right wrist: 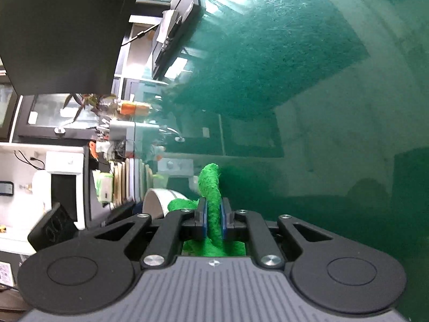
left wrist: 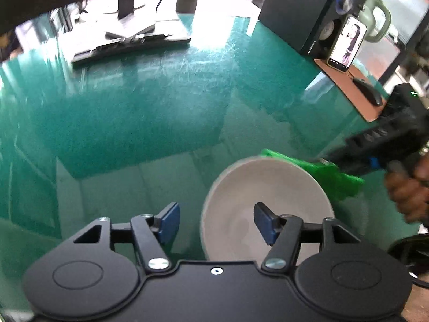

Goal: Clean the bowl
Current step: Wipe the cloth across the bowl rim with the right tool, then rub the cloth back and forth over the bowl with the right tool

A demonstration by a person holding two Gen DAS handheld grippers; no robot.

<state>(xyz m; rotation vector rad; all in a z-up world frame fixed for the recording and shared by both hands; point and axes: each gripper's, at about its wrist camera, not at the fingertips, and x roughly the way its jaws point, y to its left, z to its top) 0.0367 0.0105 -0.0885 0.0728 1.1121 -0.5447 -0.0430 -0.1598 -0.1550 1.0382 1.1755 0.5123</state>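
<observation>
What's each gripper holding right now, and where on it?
The right gripper is shut on the green cloth, pinching a bunched fold near its middle. The left gripper is open, straddling the bowl rim, holding nothing.

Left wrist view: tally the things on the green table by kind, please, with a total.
Bowl: 1
Green cloth: 1
Speaker: 1
Phone: 1
Mouse: 1
Mouse mat: 1
Keyboard: 1
Total: 7

Both wrist views close over green table point(left wrist: 161, 94); shared bowl point(left wrist: 268, 187).
</observation>
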